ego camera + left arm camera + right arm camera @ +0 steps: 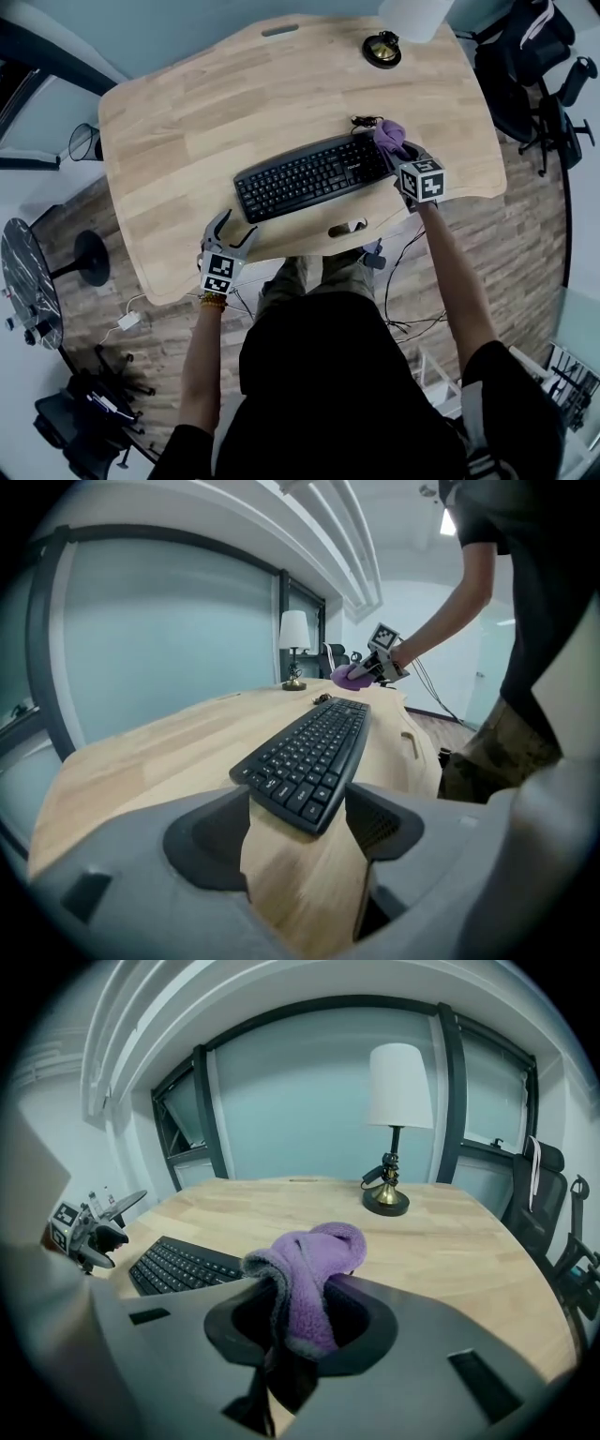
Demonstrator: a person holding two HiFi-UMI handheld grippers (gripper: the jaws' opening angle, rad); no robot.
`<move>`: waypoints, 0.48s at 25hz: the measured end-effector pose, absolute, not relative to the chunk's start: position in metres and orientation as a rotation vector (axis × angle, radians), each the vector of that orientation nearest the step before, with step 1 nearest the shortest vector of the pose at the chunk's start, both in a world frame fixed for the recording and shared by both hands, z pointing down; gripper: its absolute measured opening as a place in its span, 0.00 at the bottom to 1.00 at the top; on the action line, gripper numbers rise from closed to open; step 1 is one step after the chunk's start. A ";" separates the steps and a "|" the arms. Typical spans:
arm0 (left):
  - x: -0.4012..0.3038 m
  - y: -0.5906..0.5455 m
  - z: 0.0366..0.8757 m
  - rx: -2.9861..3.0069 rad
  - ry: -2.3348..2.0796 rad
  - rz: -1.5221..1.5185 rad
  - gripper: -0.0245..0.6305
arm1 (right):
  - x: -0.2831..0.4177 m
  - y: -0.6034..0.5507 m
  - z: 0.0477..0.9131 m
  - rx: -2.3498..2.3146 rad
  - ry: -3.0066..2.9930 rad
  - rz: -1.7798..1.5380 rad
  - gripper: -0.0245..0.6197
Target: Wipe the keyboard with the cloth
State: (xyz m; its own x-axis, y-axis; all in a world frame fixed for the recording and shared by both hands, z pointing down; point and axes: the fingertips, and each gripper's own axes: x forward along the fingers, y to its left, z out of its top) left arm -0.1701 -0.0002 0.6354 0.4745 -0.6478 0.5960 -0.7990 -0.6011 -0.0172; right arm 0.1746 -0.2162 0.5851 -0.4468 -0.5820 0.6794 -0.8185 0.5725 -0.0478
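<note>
A black keyboard [309, 175] lies slanted on the wooden desk [206, 103], near its front edge. My left gripper [228, 232] stands open just off the keyboard's left end, nothing between its fingers; in the left gripper view the keyboard [309, 757] stretches away right beyond the jaws. My right gripper [401, 153] is shut on a bunched purple cloth [390, 136] over the keyboard's right end. In the right gripper view the cloth [309, 1279] sticks up out of the jaws, with the keyboard [183, 1265] to its left.
A brass-based table lamp [382, 49] stands at the back of the desk; its white shade [399, 1087] rises in the right gripper view. A dark cable bundle [366, 121] lies behind the keyboard. Office chairs [539, 75] sit off the desk's right side.
</note>
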 end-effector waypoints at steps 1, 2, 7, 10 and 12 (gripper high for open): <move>-0.172 0.000 0.643 2.445 -1.237 0.834 0.53 | 0.176 -0.219 0.591 1.114 -2.172 0.506 0.16; -0.173 -0.001 0.649 2.434 -1.234 0.844 0.54 | 0.178 -0.223 0.597 1.119 -2.159 0.515 0.16; -0.169 -0.005 0.670 2.437 -1.148 0.877 0.55 | 0.188 -0.237 0.624 1.165 -2.089 0.563 0.16; -0.162 -0.007 0.678 2.436 -1.108 0.898 0.56 | 0.188 -0.239 0.637 1.162 -2.072 0.605 0.16; -0.159 -0.005 0.687 2.426 -1.079 0.919 0.56 | 0.185 -0.240 0.639 1.162 -2.077 0.633 0.16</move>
